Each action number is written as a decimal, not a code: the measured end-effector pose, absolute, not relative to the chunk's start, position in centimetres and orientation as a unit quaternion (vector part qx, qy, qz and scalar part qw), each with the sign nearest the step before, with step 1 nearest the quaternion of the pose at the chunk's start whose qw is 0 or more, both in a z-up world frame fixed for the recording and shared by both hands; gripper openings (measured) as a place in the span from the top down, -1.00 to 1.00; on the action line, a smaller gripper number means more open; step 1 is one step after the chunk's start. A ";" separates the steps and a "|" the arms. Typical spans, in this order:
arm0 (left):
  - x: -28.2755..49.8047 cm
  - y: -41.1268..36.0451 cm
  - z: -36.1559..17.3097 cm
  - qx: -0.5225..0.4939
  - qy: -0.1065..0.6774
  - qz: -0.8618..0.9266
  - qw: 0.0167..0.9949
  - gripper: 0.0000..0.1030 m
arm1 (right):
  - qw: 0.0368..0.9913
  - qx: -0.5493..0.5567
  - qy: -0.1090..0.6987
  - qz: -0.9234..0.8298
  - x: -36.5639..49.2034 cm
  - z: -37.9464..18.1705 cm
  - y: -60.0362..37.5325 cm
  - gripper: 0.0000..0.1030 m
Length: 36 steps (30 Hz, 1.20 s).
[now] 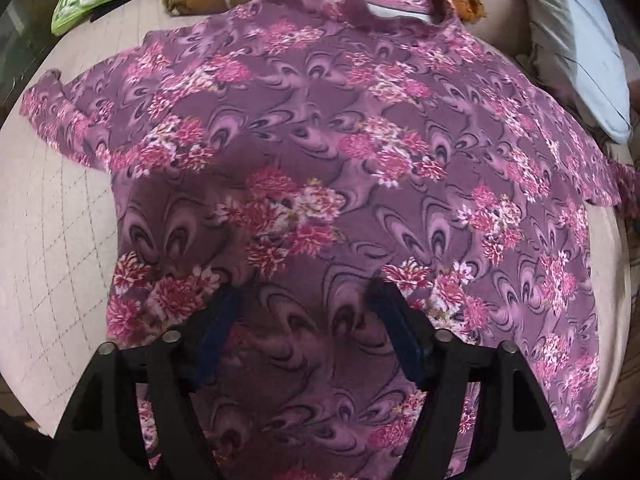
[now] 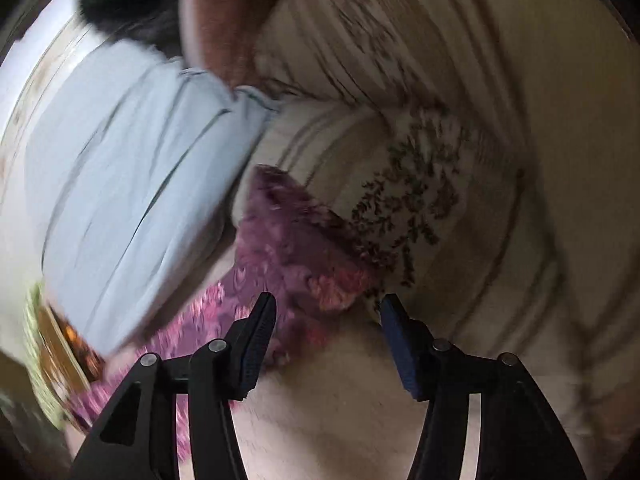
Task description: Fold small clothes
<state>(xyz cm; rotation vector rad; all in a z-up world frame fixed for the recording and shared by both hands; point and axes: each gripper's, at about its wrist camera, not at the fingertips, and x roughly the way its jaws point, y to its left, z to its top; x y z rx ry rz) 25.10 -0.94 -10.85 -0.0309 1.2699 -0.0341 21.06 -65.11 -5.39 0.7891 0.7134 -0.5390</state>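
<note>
Purple floral shirt (image 1: 340, 168) is lying spread flat on the pale quilted bed (image 1: 52, 240). Left gripper (image 1: 306, 300) is hovering spread above its hem; right gripper (image 2: 328, 312), also spread, is apparently nearing a sleeve (image 2: 296, 248) through blur.

The view was blurred. The right gripper (image 2: 326, 320) reached forward from the bottom edge, its two black fingers (image 2: 256, 340) spread apart with nothing between them. Just beyond the tips lay a sleeve (image 2: 296, 248) of purple floral cloth, spread on a pale pink sheet (image 2: 332, 412). A light blue pillow (image 2: 132, 160) lay to the left, its edge beside the sleeve. To the right and behind rose a cream cushion (image 2: 420, 184) with a dark leaf print and stripes.
</note>
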 end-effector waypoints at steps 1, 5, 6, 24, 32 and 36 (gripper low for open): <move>25.0 -1.0 -10.9 -0.012 0.592 -0.017 0.806 -0.49 | 0.824 0.384 0.327 -0.257 21.2 -5.9 -65.6 -0.11; 24.7 -1.4 -11.1 -0.003 0.581 -0.022 0.814 -0.61 | 0.827 0.386 0.298 -0.279 21.8 -6.8 -65.9 0.04; 24.6 -1.6 -11.2 0.001 0.578 -0.021 0.816 -0.62 | 0.828 0.380 0.296 -0.287 21.9 -6.8 -65.9 0.43; 24.9 1.3 -9.2 -0.084 0.561 -0.066 0.821 -0.61 | 0.916 0.221 0.322 -0.088 28.2 -0.8 -44.6 0.86; 24.4 5.1 -8.0 -0.097 0.552 -0.062 0.826 -0.61 | 0.913 0.191 0.359 0.027 33.5 -1.4 -30.0 0.86; 24.4 7.6 -7.4 -0.111 0.543 -0.052 0.831 -0.61 | 0.907 0.172 0.377 0.081 35.5 -2.4 -22.6 0.86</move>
